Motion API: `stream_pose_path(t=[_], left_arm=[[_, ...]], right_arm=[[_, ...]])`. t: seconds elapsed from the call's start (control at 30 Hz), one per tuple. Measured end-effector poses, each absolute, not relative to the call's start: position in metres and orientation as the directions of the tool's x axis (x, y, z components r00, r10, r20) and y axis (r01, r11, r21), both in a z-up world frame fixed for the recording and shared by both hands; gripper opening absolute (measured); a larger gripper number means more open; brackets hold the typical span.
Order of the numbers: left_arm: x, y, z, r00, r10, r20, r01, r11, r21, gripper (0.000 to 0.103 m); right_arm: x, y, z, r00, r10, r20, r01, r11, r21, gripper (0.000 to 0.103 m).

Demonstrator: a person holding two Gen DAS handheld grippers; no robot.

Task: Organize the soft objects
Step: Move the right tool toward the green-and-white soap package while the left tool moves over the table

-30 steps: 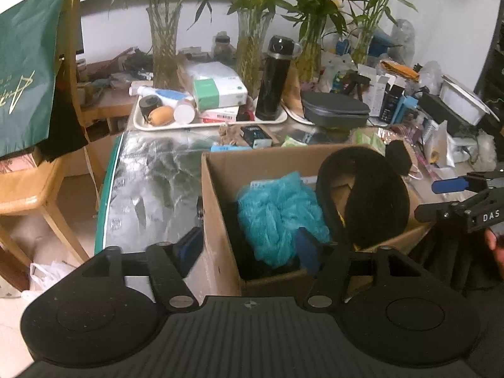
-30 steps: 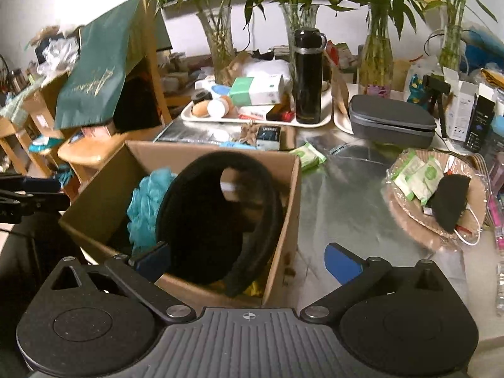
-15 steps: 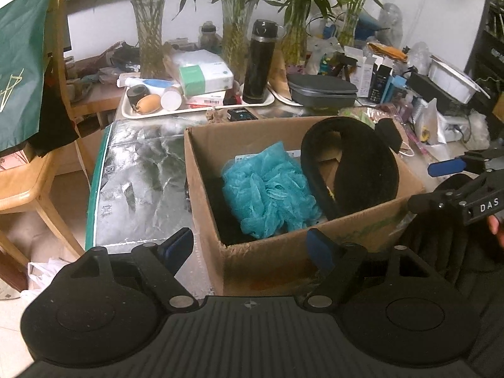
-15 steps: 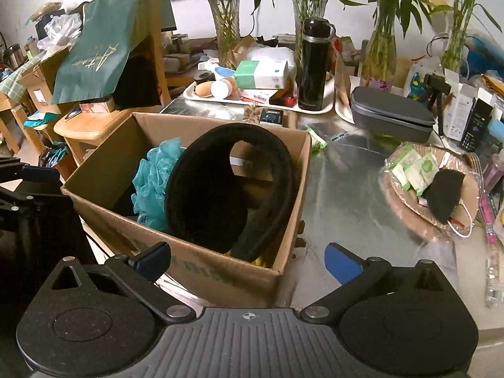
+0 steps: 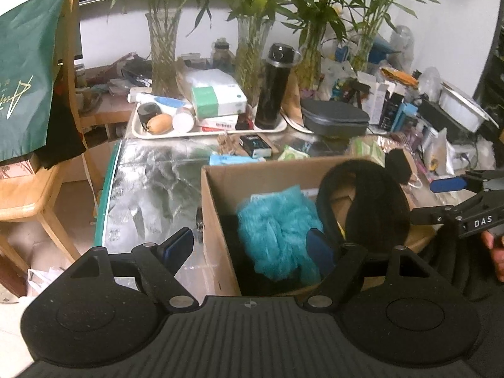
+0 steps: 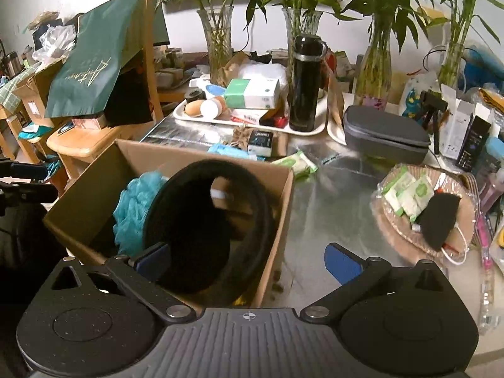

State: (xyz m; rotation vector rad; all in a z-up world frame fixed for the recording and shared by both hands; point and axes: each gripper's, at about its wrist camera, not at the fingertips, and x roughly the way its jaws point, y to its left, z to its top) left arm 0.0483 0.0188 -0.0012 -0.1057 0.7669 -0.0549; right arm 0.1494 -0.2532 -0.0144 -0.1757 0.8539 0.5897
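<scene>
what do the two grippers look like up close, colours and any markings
Both are matte black with two round side discs, a ribbed grey centre with a small crosshair mark, and silver pivot bolts. The left gripper and right gripper have blue pads on their fingers. White "DAS" lettering marks the right one.

My cardboard box sits open on the foil-covered tabletop, flaps up. Inside, a teal mesh bath pouf lies bunched against the left half (fluffy, a bit crumpled), resting on something dark that I can't make out. Just beside it, touching, a black fuzzy ring-shaped cushion stands on edge, leaning against the right wall, its top rising above the rim.
</scene>
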Motion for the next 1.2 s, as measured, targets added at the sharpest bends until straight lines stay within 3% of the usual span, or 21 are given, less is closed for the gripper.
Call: stream_pose_path(t=[0.67, 1.2], left_arm=[[0.098, 0.039, 0.02, 0.762, -0.116, -0.637, 0.008, 0.985, -0.171, 0.079], [0.152, 0.046, 0.015, 0.763, -0.166, -0.625, 0.052, 0.979, -0.197, 0.079]], right_arm=[[0.193, -0.251, 0.016, 0.553, 0.425, -0.716, -0.516, 0.85, 0.105, 0.103], [0.257, -0.238, -0.004, 0.519, 0.436, -0.735, -0.52, 0.844, 0.133, 0.103]])
